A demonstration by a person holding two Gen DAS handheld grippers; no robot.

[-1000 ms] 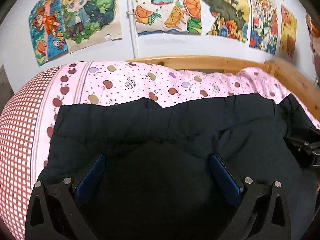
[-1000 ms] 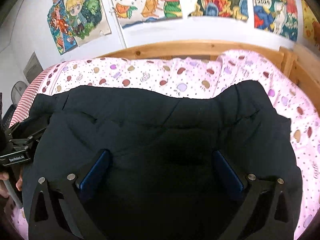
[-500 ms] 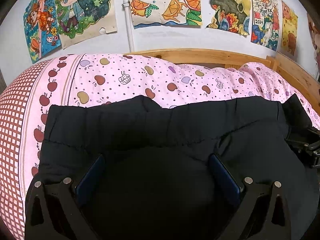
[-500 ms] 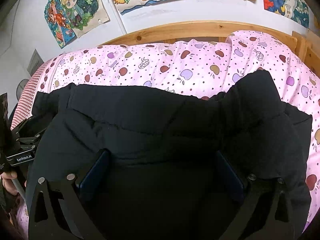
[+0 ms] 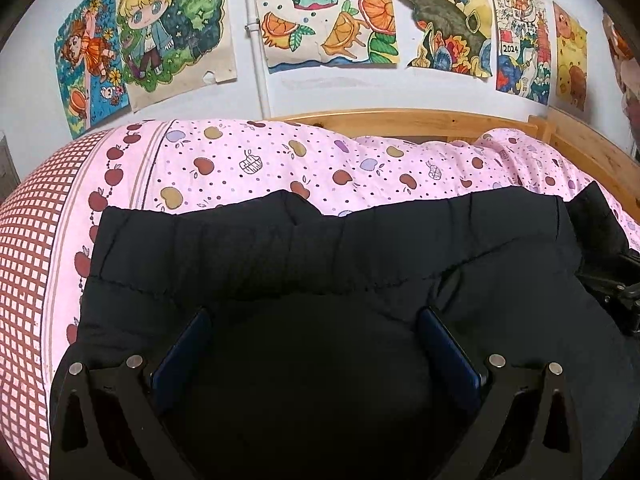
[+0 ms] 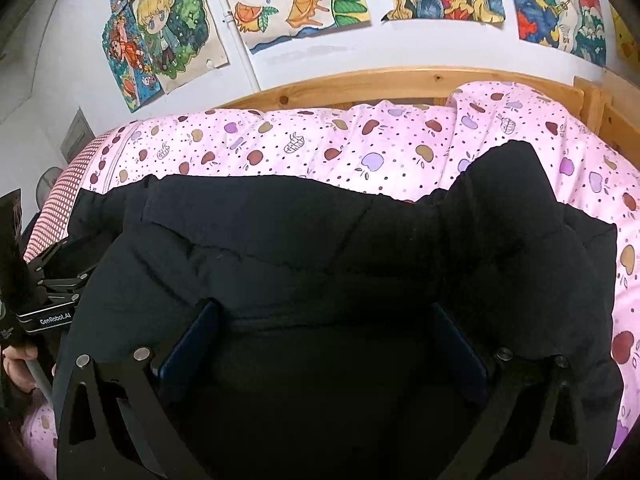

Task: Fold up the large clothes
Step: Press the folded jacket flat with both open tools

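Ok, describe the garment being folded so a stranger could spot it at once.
On the wooden bed, a pink apple-print quilt covers the mattress. On its near side lies the jacket: black, puffy and quilted, the only dark, plain thing on the bright bedding.

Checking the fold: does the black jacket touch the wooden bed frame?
Apart. Right wrist view shows pink bedding between black jacket and wooden bed frame.

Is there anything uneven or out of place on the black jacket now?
Yes. The black jacket is not square: its far right corner rises in a peak over the pink quilt, while the far edge elsewhere lies almost straight.
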